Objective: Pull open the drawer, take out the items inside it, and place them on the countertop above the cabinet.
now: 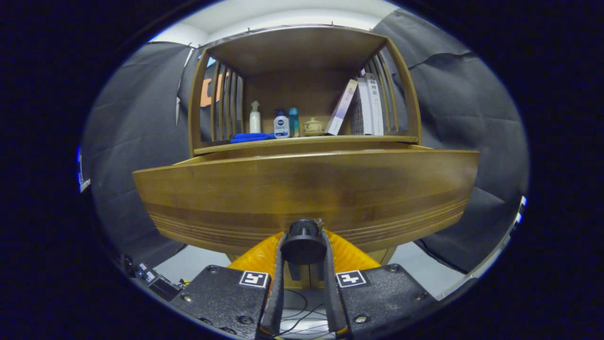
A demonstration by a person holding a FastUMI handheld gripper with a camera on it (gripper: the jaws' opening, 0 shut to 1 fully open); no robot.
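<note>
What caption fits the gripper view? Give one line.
Gripper shut on the black knob of the wooden drawer, pulled out below the countertop holding bottles and books.

A staged recording booth: black cloth walls (453, 108) hang around one wooden cabinet (302, 189), whose shelf carries books (368, 106) and toiletry bottles (281, 125).

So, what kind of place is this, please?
Probably a staged home corner in a recording booth. A wooden cabinet holds bottles and books on its countertop, with black cloth behind. The gripper is shut on the knob of the pulled-out drawer.
</note>
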